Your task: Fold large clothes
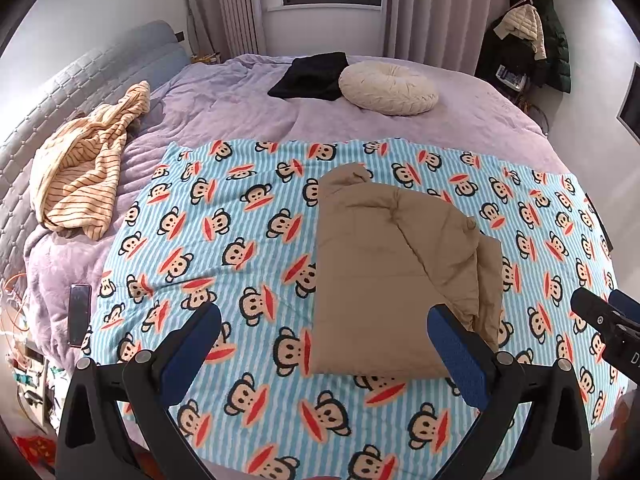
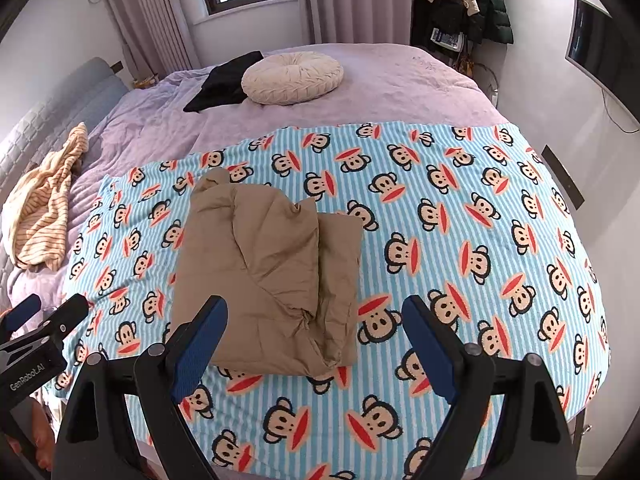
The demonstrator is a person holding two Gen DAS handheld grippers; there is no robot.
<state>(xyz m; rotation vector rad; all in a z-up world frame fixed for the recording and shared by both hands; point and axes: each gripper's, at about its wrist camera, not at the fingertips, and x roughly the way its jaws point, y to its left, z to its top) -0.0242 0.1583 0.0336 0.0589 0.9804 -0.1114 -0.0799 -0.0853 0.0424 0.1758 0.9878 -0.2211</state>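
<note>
I read both units as idle. The left gripper [image 1: 324, 332] has its jaws spread wide and holds nothing; the right gripper [image 2: 316, 330] is likewise wide and empty. The tan padded garment [image 1: 384, 264] lies folded into a compact bundle on the monkey-print blanket [image 1: 224, 240], which covers the near part of the bed [image 1: 248, 104] (purple cover beyond). Both grippers hover above the bundle's near edge, apart from it. A striped cloth [image 1: 80, 168] lies at the left, a round cushion [image 1: 388, 87] and a black cloth [image 1: 312, 76] at the far side.
</note>
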